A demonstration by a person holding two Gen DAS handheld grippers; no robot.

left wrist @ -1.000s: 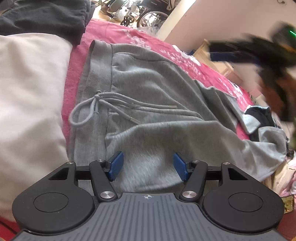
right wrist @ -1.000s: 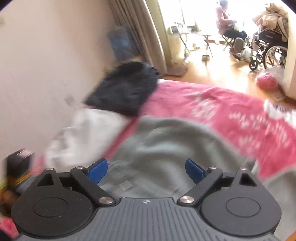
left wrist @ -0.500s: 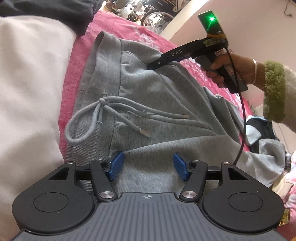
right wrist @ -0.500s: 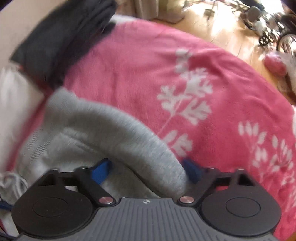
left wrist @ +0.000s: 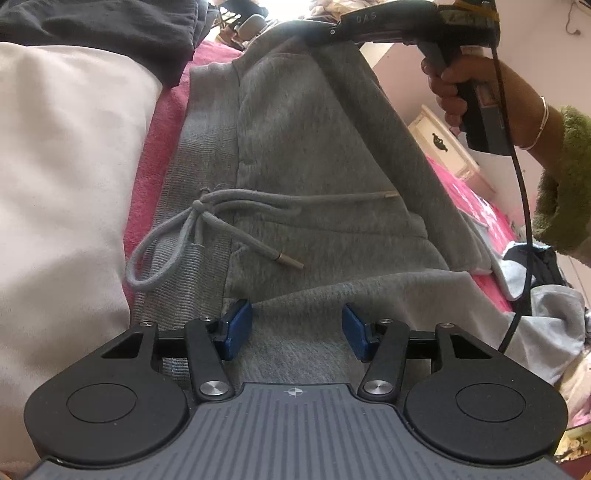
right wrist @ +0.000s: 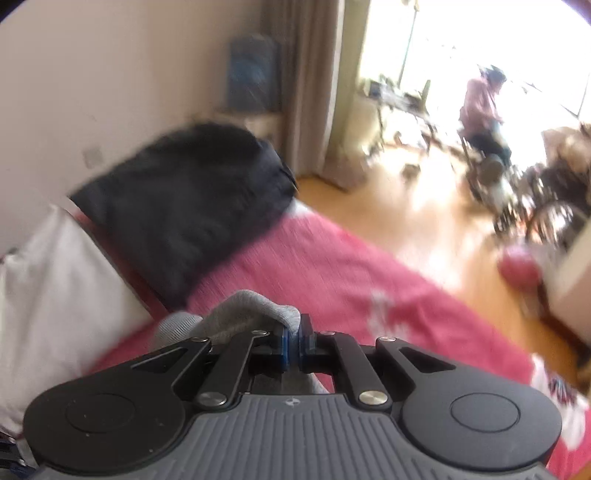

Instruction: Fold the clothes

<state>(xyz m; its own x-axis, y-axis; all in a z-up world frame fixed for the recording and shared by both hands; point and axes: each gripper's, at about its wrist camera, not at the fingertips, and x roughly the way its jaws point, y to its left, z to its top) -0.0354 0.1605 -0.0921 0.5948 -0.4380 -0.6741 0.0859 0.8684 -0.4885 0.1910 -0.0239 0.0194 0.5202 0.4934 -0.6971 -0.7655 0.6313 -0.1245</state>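
Observation:
Grey sweatpants [left wrist: 314,155] with a tied drawstring [left wrist: 207,221] lie on a pink bedcover [left wrist: 147,173]. My left gripper [left wrist: 297,328] is open, its blue pads low over the near waistband edge with grey cloth between them. My right gripper [right wrist: 292,345] is shut on a fold of the grey sweatpants [right wrist: 251,310] and holds it up off the bed. The left wrist view shows that gripper [left wrist: 332,27] lifting the far waistband corner, held by a hand [left wrist: 461,92] in a green fuzzy sleeve.
A white pillow [left wrist: 62,177] and dark folded garment [left wrist: 103,26] lie left of the pants. More clothes [left wrist: 546,288] are heaped at the right. A nightstand [left wrist: 443,144] stands by the wall. Beyond the bed, a seated person [right wrist: 484,107] and wheelchairs [right wrist: 546,199] occupy the wooden floor.
My right gripper closed on the far waistband corner and raised it, pulling the cloth up. My left gripper moved slightly forward over the near waistband and stayed open.

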